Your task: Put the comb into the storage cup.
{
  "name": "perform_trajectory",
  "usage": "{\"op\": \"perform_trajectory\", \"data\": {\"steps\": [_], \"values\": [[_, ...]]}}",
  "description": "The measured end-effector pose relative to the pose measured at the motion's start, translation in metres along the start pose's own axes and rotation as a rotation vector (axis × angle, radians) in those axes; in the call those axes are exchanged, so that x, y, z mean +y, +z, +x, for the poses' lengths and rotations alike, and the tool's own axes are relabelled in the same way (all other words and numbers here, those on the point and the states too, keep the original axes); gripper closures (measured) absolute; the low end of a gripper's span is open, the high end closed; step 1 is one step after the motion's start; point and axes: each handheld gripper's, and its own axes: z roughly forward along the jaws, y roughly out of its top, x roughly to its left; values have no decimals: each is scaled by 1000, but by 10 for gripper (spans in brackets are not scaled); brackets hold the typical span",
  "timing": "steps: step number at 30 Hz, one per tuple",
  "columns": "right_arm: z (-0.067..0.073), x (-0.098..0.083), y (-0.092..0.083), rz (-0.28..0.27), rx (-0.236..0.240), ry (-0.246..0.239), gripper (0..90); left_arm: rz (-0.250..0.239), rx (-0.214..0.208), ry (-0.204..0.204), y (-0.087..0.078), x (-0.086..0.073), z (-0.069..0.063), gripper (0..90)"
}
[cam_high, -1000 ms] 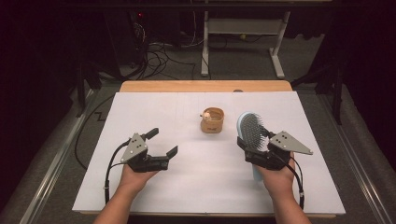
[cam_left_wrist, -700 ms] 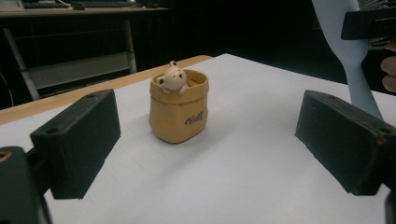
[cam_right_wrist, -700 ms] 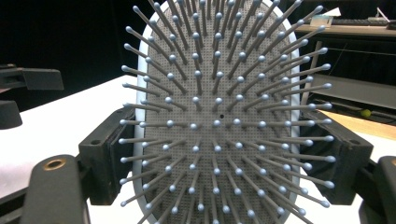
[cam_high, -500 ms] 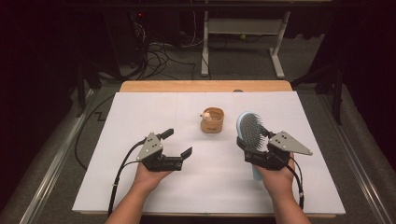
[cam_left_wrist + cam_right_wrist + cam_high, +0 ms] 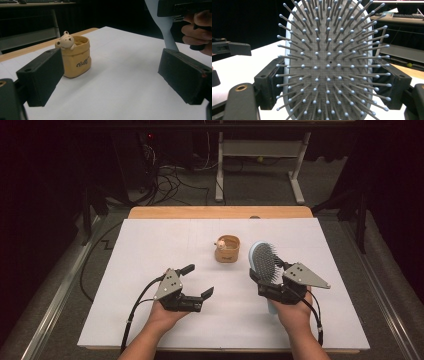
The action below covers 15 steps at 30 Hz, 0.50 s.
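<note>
Two grippers are in my hands over the white table cover (image 5: 150, 245), the biggest thing in front of me, spread across the wooden table (image 5: 220, 212) so that a strip of wood shows along the far edge.

Next in size, the hairbrush (image 5: 264, 262): pale blue, oval head, grey cushion full of ball-tipped pins. My right gripper (image 5: 267, 282) holds it, jaws clamped on the two sides of the head, one pad against each rim, as the right gripper view shows plainly, with the pins (image 5: 328, 66) pointing straight at that camera. From above, the brush head sticks out beyond the jaws toward the far side of the table, and the handle runs back under my right hand (image 5: 295, 312).

My left gripper (image 5: 200, 281) sits to the left of it, above the cover near my side. Its jaws stand wide apart with nothing between them; along them I see bare white cover.

Smallest comes the little yellow pot (image 5: 228, 250), with a tiny bear figure (image 5: 66, 40) perched on its rim. It stands upright on the cover, beyond both grippers, nearer the brush head than my left gripper, just left of it and not touching.
</note>
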Motion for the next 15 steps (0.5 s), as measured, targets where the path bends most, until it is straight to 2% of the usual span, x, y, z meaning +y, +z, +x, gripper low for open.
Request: {"op": "perform_trajectory", "data": {"steps": [15], "values": [[26,3,12,-2,45,-74,206,-11,-19,-22,-5,12,-5,74]]}}
